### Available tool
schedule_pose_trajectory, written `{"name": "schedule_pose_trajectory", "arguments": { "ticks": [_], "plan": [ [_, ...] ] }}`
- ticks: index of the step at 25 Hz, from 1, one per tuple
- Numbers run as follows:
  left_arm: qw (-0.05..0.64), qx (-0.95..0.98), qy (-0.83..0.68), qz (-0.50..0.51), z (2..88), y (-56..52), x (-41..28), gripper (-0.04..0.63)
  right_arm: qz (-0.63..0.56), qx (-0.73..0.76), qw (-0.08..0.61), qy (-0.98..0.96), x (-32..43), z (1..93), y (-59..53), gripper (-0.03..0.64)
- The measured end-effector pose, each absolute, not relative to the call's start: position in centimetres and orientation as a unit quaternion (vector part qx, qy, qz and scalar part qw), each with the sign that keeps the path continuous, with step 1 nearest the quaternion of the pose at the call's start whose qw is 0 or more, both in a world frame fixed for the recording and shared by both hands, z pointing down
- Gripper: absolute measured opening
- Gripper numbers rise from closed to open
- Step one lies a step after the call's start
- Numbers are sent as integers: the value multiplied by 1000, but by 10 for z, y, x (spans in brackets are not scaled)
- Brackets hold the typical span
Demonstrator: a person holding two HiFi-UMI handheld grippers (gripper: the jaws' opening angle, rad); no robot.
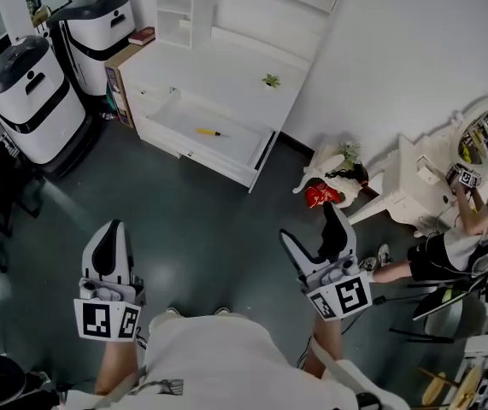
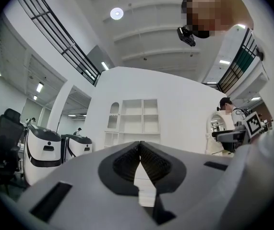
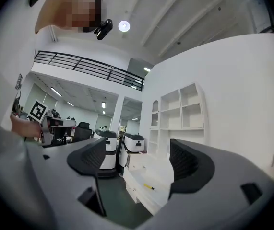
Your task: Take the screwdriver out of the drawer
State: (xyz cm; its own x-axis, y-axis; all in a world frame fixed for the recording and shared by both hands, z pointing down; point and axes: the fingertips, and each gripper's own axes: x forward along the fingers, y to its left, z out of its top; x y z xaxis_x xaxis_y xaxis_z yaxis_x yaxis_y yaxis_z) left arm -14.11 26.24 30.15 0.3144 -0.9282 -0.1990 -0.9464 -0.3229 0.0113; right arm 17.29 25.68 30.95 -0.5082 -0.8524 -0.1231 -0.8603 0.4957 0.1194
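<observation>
A yellow-handled screwdriver (image 1: 208, 132) lies in the open white drawer (image 1: 175, 114) of a white desk, far ahead of me across the dark floor. In the right gripper view the screwdriver (image 3: 148, 187) shows small inside the drawer (image 3: 139, 174), framed between the jaws. My left gripper (image 1: 109, 229) is low at the left, well short of the desk; in its own view the left gripper (image 2: 139, 145) has its pads pressed together with nothing in them. My right gripper (image 1: 312, 226) is held at the right, and in its own view the right gripper (image 3: 137, 152) stands wide apart and empty.
Two white-and-black machines (image 1: 26, 101) (image 1: 98, 28) stand left of the desk. White shelves (image 1: 175, 7) rise behind it and a small green plant (image 1: 271, 80) sits on top. A red thing (image 1: 320, 196) lies on the floor; a seated person (image 1: 461, 237) is by a mirrored table (image 1: 487, 135).
</observation>
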Motion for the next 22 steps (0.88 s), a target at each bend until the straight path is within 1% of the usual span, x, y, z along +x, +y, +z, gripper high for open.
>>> {"name": "schedule_pose_trajectory", "arguments": {
  "ticks": [3, 11, 16, 22],
  "plan": [
    [47, -807, 584, 75, 312, 268, -132, 15, 64, -502, 38, 862, 188, 318, 255, 419],
    [39, -813, 578, 52, 327, 267, -95, 15, 52, -503, 15, 863, 216, 343, 257, 419],
    [37, -819, 570, 53, 329, 249, -82, 15, 42, -503, 10, 863, 220, 352, 244, 419],
    [9, -831, 553, 58, 349, 208, -74, 15, 31, -515, -12, 857, 217, 366, 216, 419]
  ]
}}
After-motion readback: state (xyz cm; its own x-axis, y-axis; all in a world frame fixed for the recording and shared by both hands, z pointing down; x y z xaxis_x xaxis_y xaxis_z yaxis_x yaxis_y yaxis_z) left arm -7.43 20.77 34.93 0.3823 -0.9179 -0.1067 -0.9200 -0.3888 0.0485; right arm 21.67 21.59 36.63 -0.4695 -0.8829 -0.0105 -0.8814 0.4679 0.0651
